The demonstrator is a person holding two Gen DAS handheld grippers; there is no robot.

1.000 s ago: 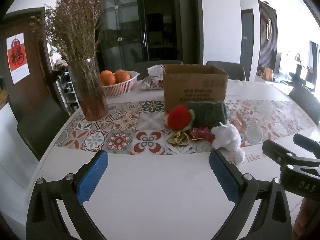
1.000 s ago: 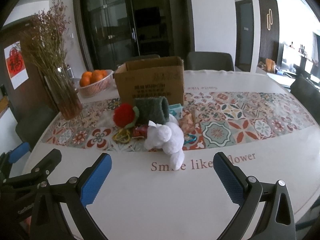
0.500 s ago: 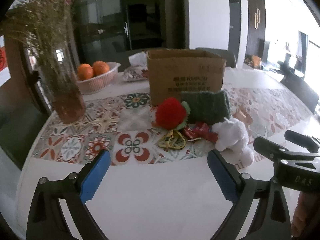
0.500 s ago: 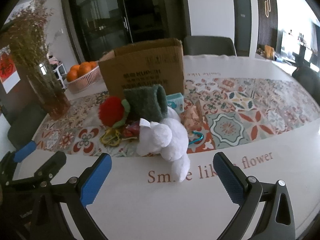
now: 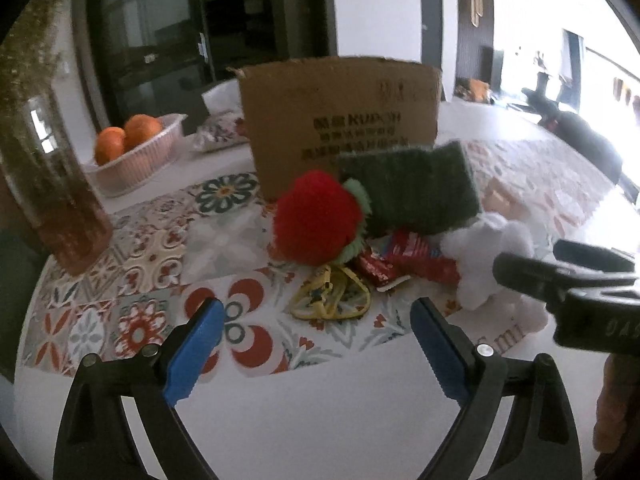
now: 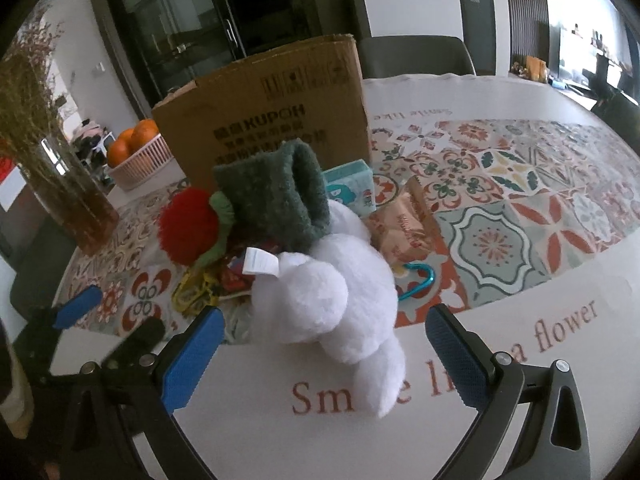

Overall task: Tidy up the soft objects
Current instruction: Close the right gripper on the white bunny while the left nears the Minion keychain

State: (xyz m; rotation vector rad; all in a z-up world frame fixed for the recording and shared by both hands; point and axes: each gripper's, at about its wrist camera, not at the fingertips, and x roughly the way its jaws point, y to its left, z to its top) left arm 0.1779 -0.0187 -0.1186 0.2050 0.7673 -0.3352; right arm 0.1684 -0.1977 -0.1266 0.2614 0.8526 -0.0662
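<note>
A white plush toy (image 6: 340, 300) lies on the table just ahead of my open, empty right gripper (image 6: 324, 356); it also shows in the left wrist view (image 5: 492, 256). Behind it lie a green knitted piece (image 6: 280, 196) and a red plush strawberry (image 6: 188, 228), also seen in the left wrist view as the green piece (image 5: 416, 188) and the strawberry (image 5: 316, 220). An open cardboard box (image 5: 340, 116) stands behind the pile. My left gripper (image 5: 316, 344) is open and empty, short of the strawberry.
Mixed in are red snack wrappers (image 5: 400, 260), a yellow item (image 5: 332, 292), a snack bag (image 6: 404, 224), a tissue pack (image 6: 352, 184) and a teal carabiner (image 6: 416, 280). A glass vase (image 5: 52, 184) and a fruit basket (image 5: 136, 152) stand left.
Both grippers have moved forward toward the pile; the toys loom larger. The white plush now lies just ahead of the right fingers. Both stay open.
</note>
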